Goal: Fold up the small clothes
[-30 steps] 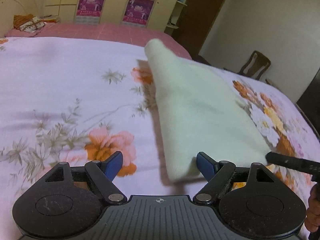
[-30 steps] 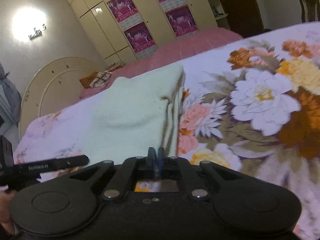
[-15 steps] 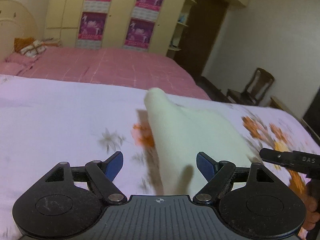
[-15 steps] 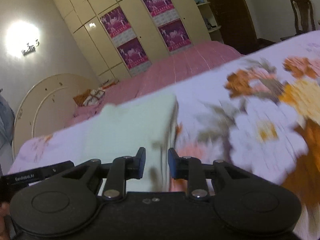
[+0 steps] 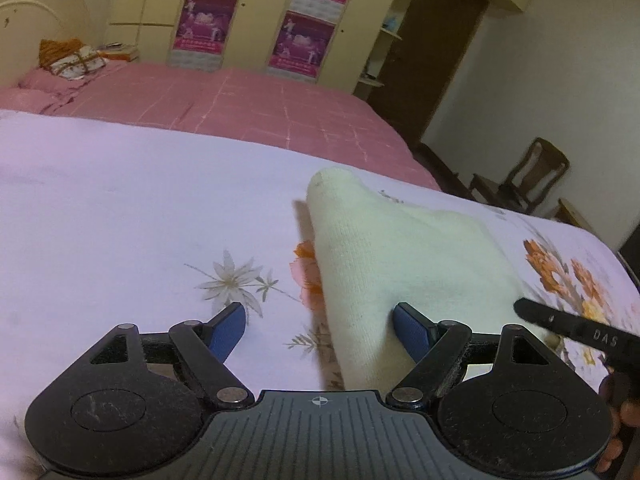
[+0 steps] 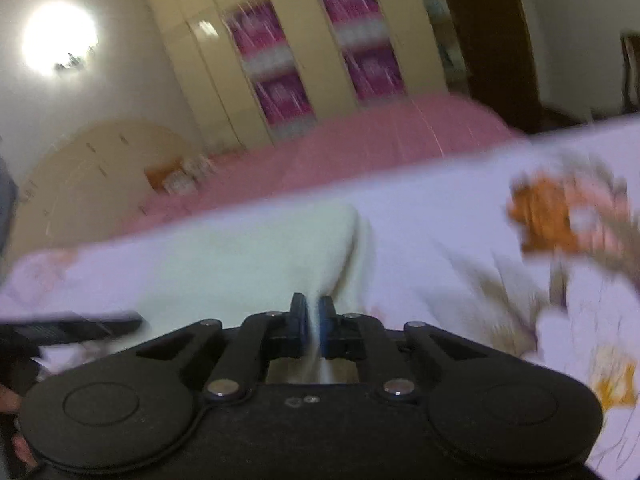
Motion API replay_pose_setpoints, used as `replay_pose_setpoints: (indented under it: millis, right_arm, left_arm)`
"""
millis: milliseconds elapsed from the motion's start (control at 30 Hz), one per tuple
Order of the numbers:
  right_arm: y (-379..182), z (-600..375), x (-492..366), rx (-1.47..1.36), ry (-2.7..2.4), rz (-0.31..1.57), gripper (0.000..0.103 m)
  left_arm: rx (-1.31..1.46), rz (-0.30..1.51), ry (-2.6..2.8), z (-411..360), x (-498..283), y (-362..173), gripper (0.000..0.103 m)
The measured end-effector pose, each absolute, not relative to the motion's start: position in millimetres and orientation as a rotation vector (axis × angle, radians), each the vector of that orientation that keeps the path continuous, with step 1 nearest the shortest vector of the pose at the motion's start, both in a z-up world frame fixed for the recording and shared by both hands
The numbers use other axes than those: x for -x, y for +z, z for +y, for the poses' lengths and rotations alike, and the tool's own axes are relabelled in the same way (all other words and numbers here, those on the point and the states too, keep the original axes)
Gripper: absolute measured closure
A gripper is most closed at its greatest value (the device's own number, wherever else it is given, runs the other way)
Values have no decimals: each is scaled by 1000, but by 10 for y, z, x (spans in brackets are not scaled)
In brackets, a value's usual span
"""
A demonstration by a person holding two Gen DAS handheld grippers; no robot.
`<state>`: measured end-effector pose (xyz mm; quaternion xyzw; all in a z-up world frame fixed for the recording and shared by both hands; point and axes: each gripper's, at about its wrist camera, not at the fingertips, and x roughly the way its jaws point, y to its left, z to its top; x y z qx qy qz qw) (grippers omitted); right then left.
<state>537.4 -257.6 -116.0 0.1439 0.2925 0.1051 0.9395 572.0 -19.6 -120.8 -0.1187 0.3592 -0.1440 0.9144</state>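
Note:
A cream knitted garment (image 5: 400, 248), folded into a long strip, lies on the floral bedsheet (image 5: 120, 200). My left gripper (image 5: 318, 312) is open wide. The garment's near left edge lies between its blue fingers, and the right pad (image 5: 412, 330) rests against the cloth while the left pad is clear of it. In the blurred right wrist view, the garment (image 6: 248, 256) runs up to my right gripper (image 6: 314, 308). Its jaws are closing to a narrow slit, with a strip of cream cloth pinched between the pads. The near end of the garment is hidden under both grippers.
A second bed with a pink cover (image 5: 240, 96) stands behind, with bundles by its headboard (image 5: 76, 60). Wardrobes with purple posters (image 5: 256, 12) line the far wall. A wooden chair (image 5: 528, 176) stands at the right. The other gripper's black bar (image 5: 576, 328) and a hand (image 5: 624, 412) are at the right edge.
Both grippers drew back along the garment toward its near end. The right gripper opened half a second ago and has closed on the cloth. The left stayed open.

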Motion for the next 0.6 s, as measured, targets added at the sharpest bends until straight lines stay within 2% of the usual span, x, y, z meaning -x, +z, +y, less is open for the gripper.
replay_pose_setpoints:
  millis: [67,100,133,233,467,500,533,600]
  right_arm:
    - [-1094,-2577,-5335,-281,214,597,96]
    - [-1045,-2577,-5310,-278,209,586,93]
    - [-983,-2587,-5272,-277,196,549,87]
    - [-844,-2613,-5294,-290,183,512,84]
    - [-928,-2511,-5506,-274,198,676,70]
    - [-967,-2487,-5483,-277,214,685,76]
    - [-992,-2434,-5446,-261,225,679,93]
    - [-959,-2382,-5382,-189,199,660,96]
  left_arm:
    - [257,712,-315,-151,-5695,-1117,23]
    - [254,695,-319,-137,-5685,-1073,23]
    - [243,687,-315,-150,-5692,-1038,23]
    - [238,695,-288,-155,-5765,-1018,23]
    - [250,758,-282,-191,-5797,-1177,23]
    - [266,771,-290,-195,-5794,-1180,23]
    - [266,777,-306,-222,-5787,-1177,23]
    - [171,768,-317,-380,-5749,-1145,23]
